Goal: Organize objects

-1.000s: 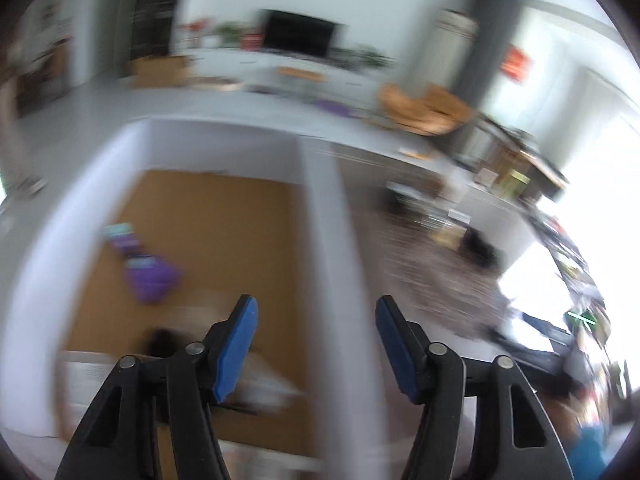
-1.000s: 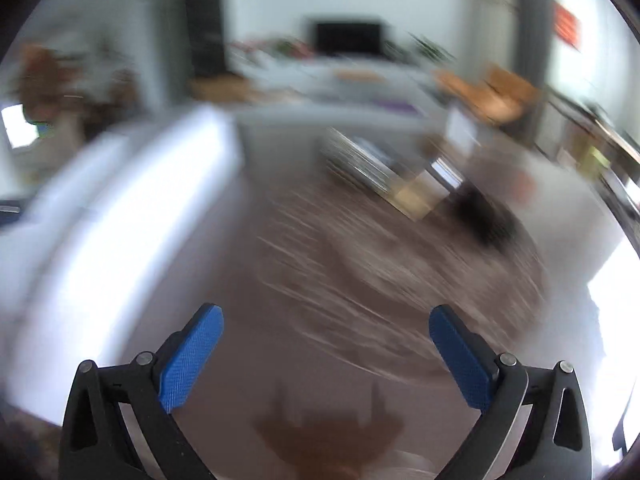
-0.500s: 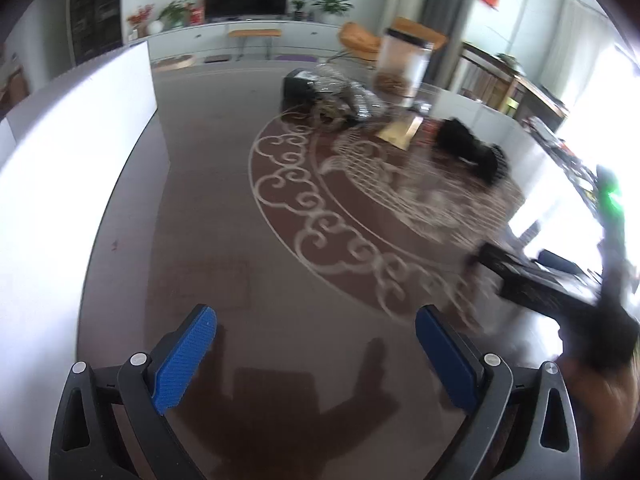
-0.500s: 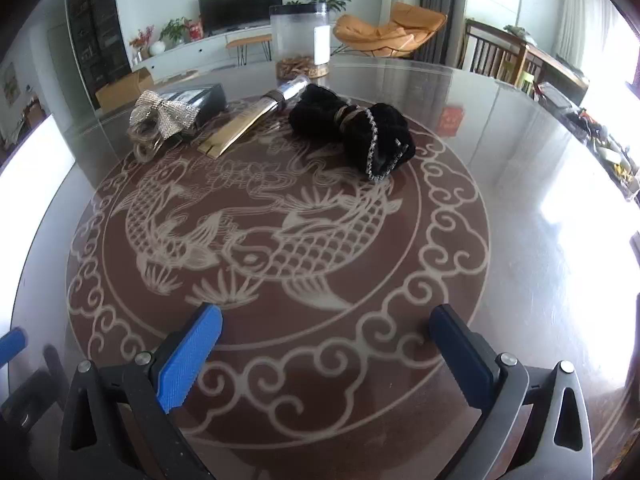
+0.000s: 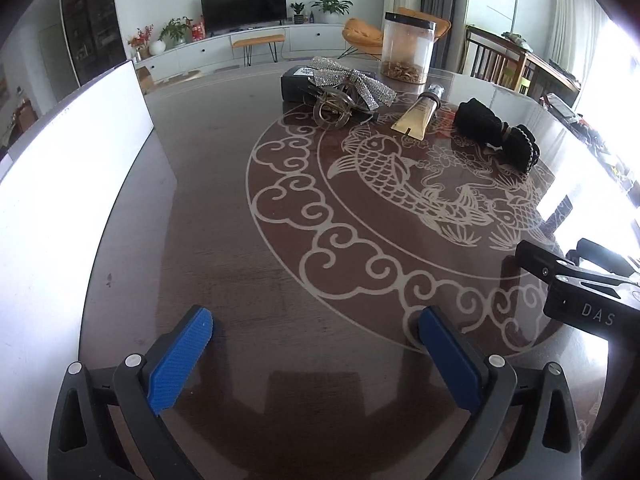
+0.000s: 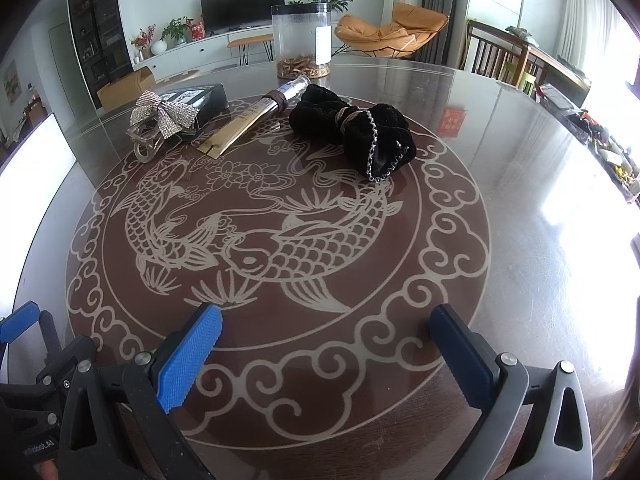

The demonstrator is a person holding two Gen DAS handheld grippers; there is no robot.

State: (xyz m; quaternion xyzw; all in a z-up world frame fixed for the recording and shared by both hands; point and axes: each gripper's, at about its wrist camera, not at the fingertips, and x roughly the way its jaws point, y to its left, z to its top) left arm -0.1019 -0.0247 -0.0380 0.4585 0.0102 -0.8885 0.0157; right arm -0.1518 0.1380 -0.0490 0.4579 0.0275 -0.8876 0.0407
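Observation:
A round dark table (image 5: 224, 264) with a pale fish pattern carries the objects along its far side. From left to right they are a black box (image 6: 204, 98), a silver bow clip (image 6: 166, 114) with a clear claw clip (image 6: 144, 142) leaning on it, a gold tube (image 6: 244, 124) and a black velvet bow (image 6: 352, 132). The left wrist view also has the silver bow clip (image 5: 352, 84), gold tube (image 5: 418, 114) and black velvet bow (image 5: 496, 136). My left gripper (image 5: 315, 320) and right gripper (image 6: 326, 316) both hang open over the near side of the table. Neither has anything between its fingers.
A clear jar (image 6: 303, 40) with brown bits stands behind the objects. A tall white box wall (image 5: 60, 180) rises along the table's left edge. The right gripper's body (image 5: 580, 296) shows at the right of the left wrist view. Chairs and a TV unit lie beyond.
My left gripper swung from above the white box's brown floor to over the table, and its jaws spread wide. The right view went from blurred motion to steady.

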